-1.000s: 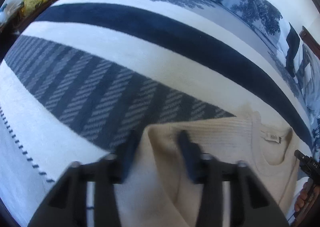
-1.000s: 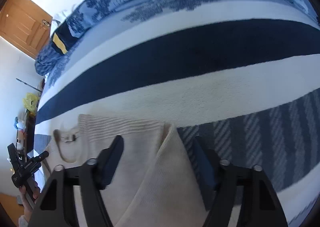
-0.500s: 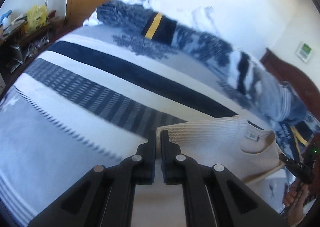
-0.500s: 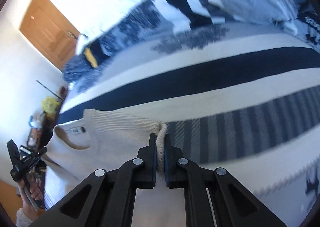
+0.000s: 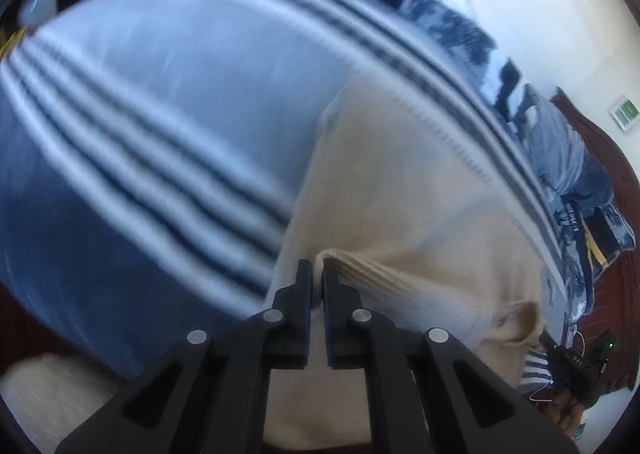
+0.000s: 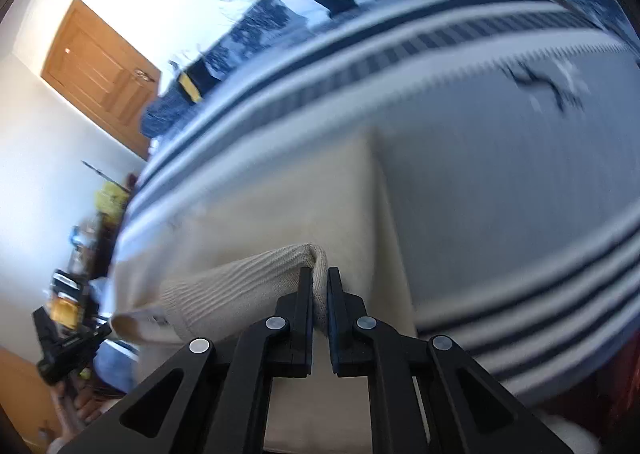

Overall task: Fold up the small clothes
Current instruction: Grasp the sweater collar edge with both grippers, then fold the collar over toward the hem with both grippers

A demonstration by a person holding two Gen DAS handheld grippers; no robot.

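A cream knit sweater lies on the striped bedspread, with its ribbed top edge lifted and folded back over its lower part. My left gripper is shut on the sweater's left shoulder corner. My right gripper is shut on the right shoulder corner of the sweater. Each gripper shows small at the edge of the other's view: the right gripper, the left gripper. The views are blurred by motion.
Pillows and a patterned duvet are heaped at the bed's far side. A wooden door and a cluttered side table stand beyond the bed. A dark wooden headboard is at the right.
Both grippers closed on the sweater's shoulder corners a second ago, then lifted and pulled the top edge back toward the hem over the body. The cameras tilted down.
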